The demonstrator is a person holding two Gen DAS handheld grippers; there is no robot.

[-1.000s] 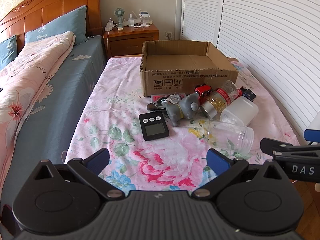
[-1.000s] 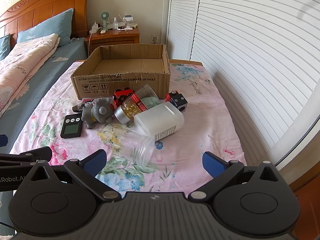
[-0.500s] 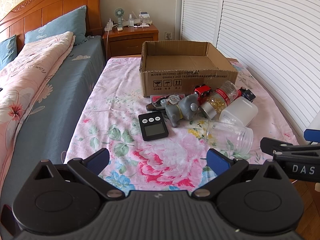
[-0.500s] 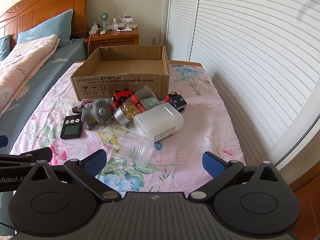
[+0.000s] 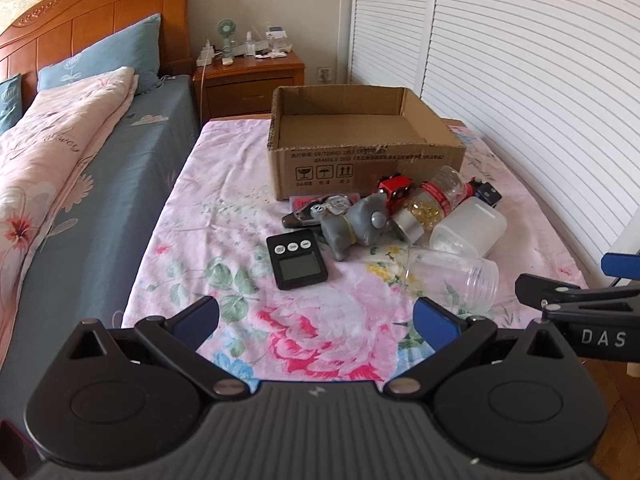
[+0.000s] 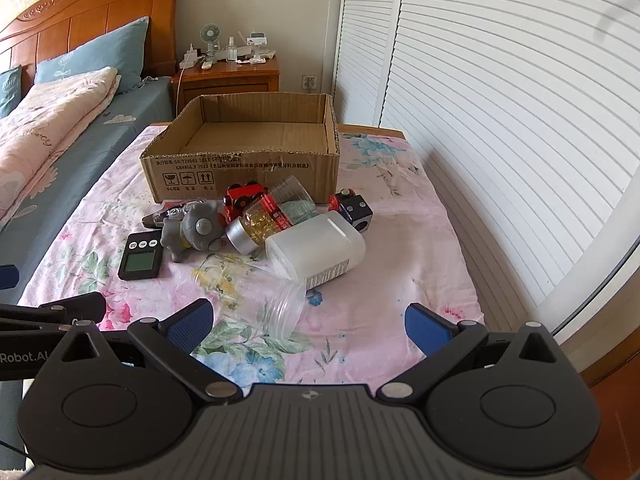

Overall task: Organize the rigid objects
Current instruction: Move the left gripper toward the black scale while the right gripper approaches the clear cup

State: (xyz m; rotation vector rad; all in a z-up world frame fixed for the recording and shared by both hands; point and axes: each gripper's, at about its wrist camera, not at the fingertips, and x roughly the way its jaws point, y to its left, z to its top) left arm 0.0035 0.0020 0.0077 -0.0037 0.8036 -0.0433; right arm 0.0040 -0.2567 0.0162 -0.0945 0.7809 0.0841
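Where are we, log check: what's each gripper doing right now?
Left gripper: open, holding nothing.
Right gripper: open, holding nothing.

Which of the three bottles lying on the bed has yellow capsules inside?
The red-labelled bottle with the silver cap; the white bottle is opaque, the clear jar empty.

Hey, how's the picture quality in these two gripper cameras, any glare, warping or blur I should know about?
Left wrist view: fisheye bends the shutter doors; daylight is even and the cardboard box looks sharp. Right wrist view: same bending, dark corners, and the clear jar is hard to see against the floral sheet.
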